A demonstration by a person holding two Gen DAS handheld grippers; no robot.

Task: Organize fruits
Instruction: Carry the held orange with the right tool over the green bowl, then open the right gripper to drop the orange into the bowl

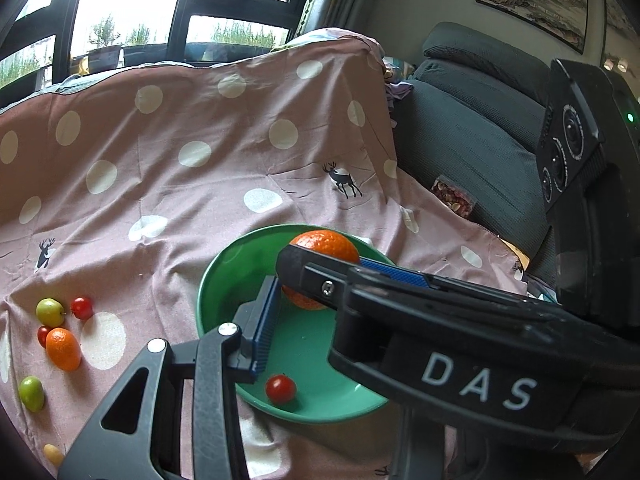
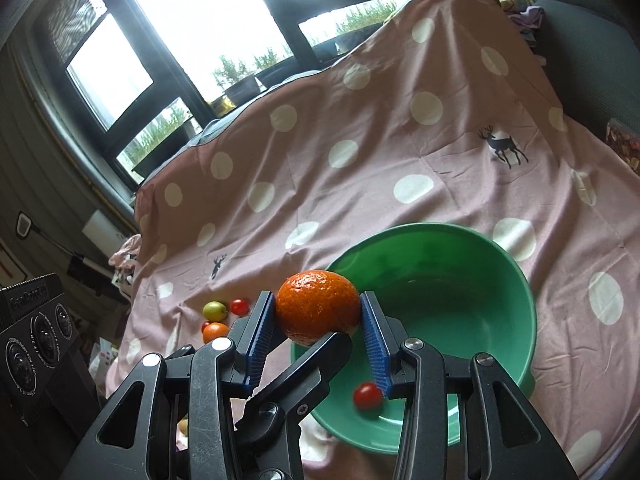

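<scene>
Black linkage arms fill the bottom of the right wrist view, and at their ends the right tool pinches a large orange between its two blue ribbed pads. A black bar crosses below the fruit and hides its underside. The large orange hangs over the left rim of the green bowl, clear of the bowl as far as can be seen.

In the left wrist view, a dark housing lettered "DAS" blocks much of the lower right. Of the left tool only one finger with its blue pad shows, reaching over the bowl's left rim. Its partner is covered, so whether this tool is spread or closed cannot be told. The large orange is half hidden there behind a black finger.

Inside the bowl, near its front wall, lies one cherry tomato.

Left of the bowl, on the pink spotted cloth, lies a loose cluster of fruit. It holds a green fruit, a red tomato, a small orange that partly covers a second red one, and another green fruit. A yellowish piece is cut off by the left tool's frame. Right of the bowl stands a dark cushioned seat.
</scene>
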